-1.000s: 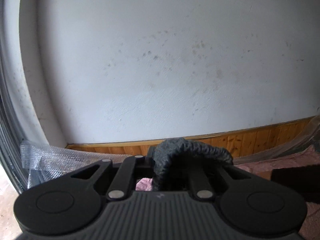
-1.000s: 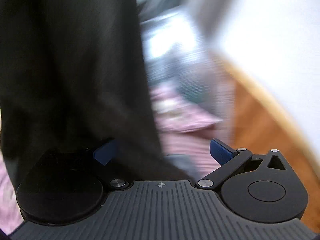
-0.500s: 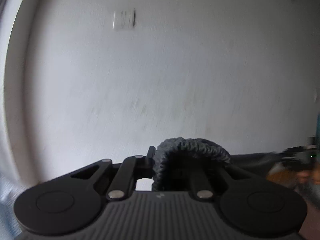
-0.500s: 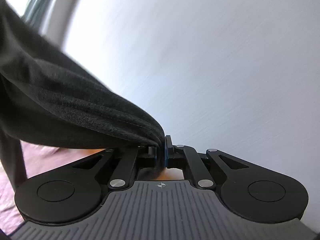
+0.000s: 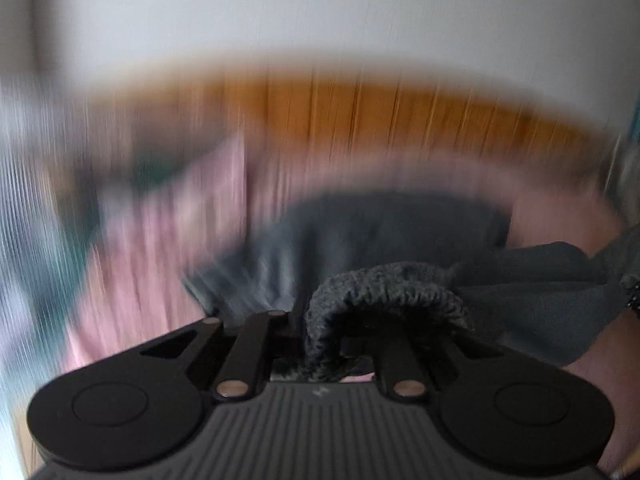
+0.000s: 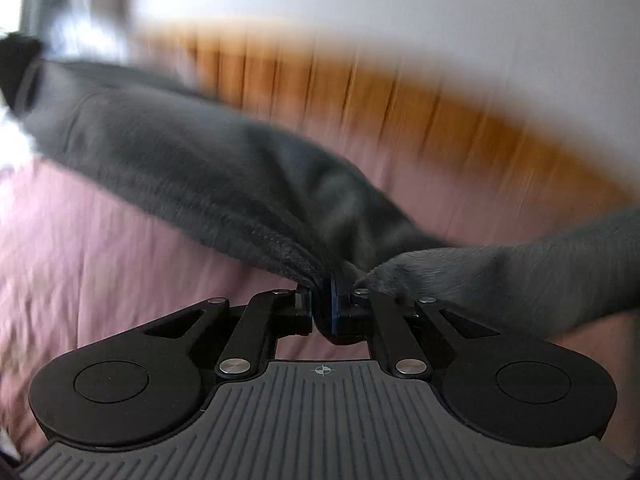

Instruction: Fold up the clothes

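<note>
Blur smears nearly everything beyond the dark grey garment (image 5: 400, 236). To its left the pink bedspread (image 5: 160, 248) runs into shapes too streaked to name. The left gripper (image 5: 320, 332) has a ribbed hem looped over its fingers, which the cloth hides, so I cannot tell their state. The right gripper (image 6: 321, 300) is clamped on the garment, stretched above the bedspread, with wooden panelling (image 6: 460, 120) behind.

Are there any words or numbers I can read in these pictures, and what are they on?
None: no readable words, numbers or brand names in either view.
The right gripper body bears only a small crosshair mark, a sign rather than text.
The dark garment shows no label, and everything behind it is motion-blurred.
</note>
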`<state>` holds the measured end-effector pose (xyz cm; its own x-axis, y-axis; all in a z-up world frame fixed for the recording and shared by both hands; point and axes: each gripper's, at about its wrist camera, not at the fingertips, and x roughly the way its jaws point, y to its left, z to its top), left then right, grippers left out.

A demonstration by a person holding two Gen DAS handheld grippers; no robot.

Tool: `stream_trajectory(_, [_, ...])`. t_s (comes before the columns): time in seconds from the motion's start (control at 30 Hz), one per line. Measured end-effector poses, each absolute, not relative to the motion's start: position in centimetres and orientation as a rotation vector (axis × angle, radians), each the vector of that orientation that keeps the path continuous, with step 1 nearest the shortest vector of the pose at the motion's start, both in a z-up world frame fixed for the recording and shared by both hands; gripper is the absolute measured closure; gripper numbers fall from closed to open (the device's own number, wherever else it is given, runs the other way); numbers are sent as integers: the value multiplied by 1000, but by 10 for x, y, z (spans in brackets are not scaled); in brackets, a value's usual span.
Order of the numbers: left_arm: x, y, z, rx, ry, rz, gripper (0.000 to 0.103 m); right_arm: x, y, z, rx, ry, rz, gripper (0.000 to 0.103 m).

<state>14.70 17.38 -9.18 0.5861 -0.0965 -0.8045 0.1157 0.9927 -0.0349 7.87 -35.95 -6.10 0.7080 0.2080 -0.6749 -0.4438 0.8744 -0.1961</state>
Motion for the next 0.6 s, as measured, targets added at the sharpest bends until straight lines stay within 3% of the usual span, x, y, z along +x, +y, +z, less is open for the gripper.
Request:
stream_trajectory(0.07, [134, 177, -134, 43, 1023, -81, 90, 58, -345, -133, -329, 854, 370, 90])
stream_trajectory(0.13, [121, 185, -141, 4, 1031, -46, 84, 43, -334, -185, -285, 977, 370, 70])
stream_trajectory(0.23, [102, 197, -152, -55, 1043, 5, 77, 64, -342, -148, -154, 952, 383, 44])
stream_trajectory(0.3, [89, 205, -157, -75, 1034, 16, 72, 77, -348, -123, -68, 933, 391, 39])
stream_trajectory(0.43, [78, 208, -153, -105, 999, 61, 57, 103, -440, -118, 116, 918, 45, 18])
stream_trajectory(0.5, [76, 206, -151, -127, 985, 83, 60, 115, -487, -129, 177, 931, -152, 18])
stream_trajectory(0.57, [84, 205, -152, -133, 990, 93, 74, 129, -505, -155, 150, 1030, -170, 29])
stream_trajectory(0.6, [89, 205, -152, -126, 993, 108, 79, 135, -514, -168, 137, 1080, -180, 71])
